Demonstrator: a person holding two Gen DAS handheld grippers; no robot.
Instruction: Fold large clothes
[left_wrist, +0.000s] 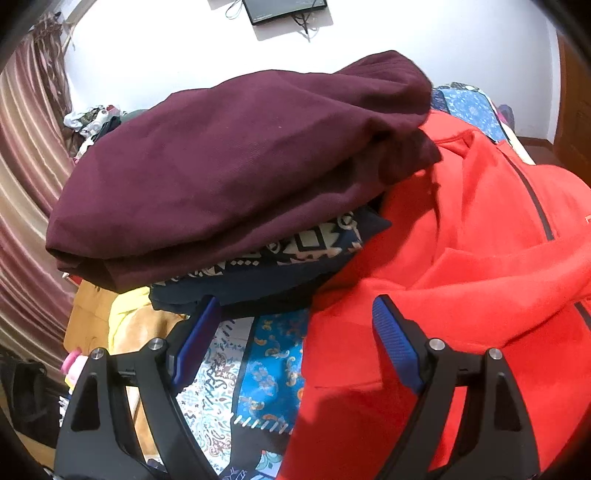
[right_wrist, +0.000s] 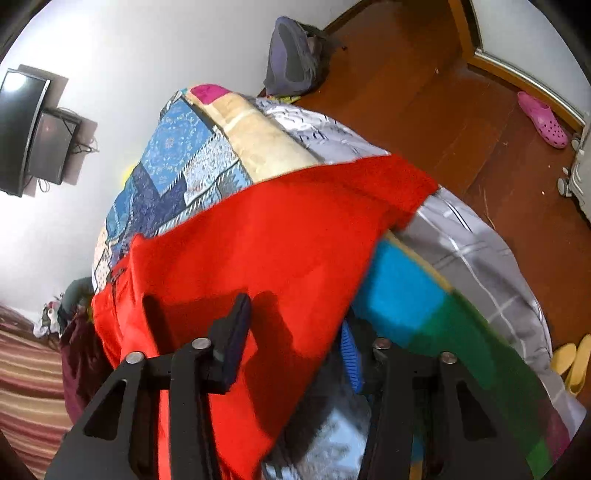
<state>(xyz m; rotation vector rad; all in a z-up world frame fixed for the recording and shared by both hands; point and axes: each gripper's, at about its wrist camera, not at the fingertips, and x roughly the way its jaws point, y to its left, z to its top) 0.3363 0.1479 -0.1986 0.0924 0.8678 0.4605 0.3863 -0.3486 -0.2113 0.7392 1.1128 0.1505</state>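
Left hand-held gripper (left_wrist: 295, 343) wide open, empty, over red jacket (left_wrist: 461, 277) edge; right hand-held gripper (right_wrist: 295, 332) parted, red jacket fabric between fingers, unclamped.

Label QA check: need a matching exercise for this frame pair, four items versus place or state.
Items:
1. maroon garment
2. red jacket
3. pink clog
4. left hand-held gripper

Places or states:
A. on the wooden floor by the wall
B. folded, on top of the clothes stack
C. open, holding nothing
D. spread over the patterned bedspread, right of the stack

Pairs: 1-B, 2-D, 3-A, 4-C
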